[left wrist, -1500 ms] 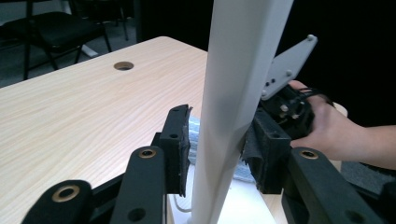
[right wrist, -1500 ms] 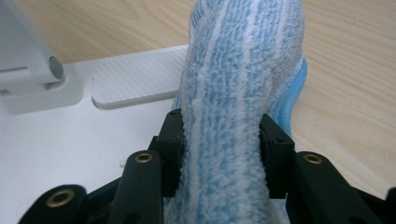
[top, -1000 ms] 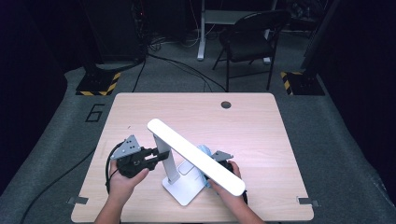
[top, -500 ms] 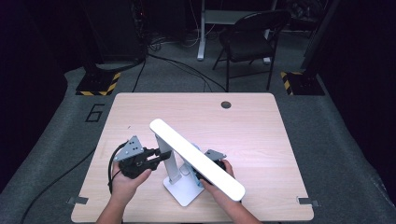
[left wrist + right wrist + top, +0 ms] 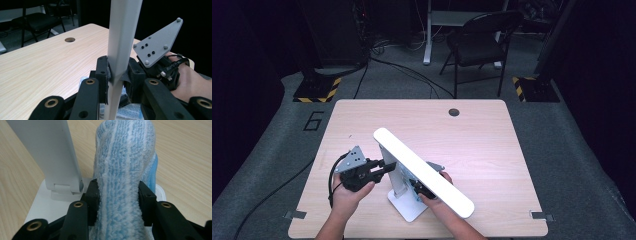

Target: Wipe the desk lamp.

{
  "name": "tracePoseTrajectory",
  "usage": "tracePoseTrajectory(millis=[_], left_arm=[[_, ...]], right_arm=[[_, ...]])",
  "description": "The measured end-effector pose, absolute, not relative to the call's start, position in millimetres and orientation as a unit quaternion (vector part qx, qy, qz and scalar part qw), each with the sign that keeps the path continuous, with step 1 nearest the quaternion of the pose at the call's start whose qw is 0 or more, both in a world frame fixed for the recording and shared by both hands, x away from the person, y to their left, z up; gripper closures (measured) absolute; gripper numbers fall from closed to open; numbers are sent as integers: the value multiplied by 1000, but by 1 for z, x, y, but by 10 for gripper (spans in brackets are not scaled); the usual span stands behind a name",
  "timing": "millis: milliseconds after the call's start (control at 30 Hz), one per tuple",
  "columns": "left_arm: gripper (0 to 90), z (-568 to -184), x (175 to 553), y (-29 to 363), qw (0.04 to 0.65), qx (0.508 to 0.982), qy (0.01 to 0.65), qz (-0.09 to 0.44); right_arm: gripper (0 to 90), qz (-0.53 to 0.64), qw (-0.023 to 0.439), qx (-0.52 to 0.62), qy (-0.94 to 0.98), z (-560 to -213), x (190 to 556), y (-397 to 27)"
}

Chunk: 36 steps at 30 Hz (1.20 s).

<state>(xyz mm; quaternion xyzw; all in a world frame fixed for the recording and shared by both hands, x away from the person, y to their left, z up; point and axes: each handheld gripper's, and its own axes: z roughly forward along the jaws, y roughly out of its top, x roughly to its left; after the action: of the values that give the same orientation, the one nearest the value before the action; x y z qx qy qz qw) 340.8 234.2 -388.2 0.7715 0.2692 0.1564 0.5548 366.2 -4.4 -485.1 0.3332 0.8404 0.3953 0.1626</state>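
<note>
Left gripper [image 5: 382,167] stays clamped on the desk lamp [image 5: 422,170] post; right gripper [image 5: 117,195], pinching the blue-striped cloth [image 5: 125,170], has slid along the base [image 5: 42,205], so wiping's underway.

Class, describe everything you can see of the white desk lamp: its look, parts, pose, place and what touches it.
The white desk lamp looks like smooth matte plastic. It has a flat rectangular base on the wooden table near the front edge, an upright post hinged at the base, and a long rounded bar head slanting down toward the right. The left gripper is clamped on the post. The right gripper holds a blue-and-white striped cloth over the base, beside the post.
</note>
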Motion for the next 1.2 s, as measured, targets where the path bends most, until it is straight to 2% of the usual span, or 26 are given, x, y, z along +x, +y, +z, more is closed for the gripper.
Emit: tracePoseTrajectory(millis=[267, 367, 1000, 1200], left_arm=[[747, -389, 340, 234, 557, 769, 271, 156], [747, -389, 340, 234, 558, 769, 271, 156], [748, -391, 339, 235, 559, 766, 275, 158], [747, -391, 339, 235, 557, 769, 274, 154]], right_arm=[[604, 384, 148, 335, 848, -490, 371, -1], [599, 384, 162, 323, 850, -495, 372, 4], [615, 381, 159, 340, 845, -498, 384, -9], [615, 385, 175, 334, 843, -500, 392, -19]])
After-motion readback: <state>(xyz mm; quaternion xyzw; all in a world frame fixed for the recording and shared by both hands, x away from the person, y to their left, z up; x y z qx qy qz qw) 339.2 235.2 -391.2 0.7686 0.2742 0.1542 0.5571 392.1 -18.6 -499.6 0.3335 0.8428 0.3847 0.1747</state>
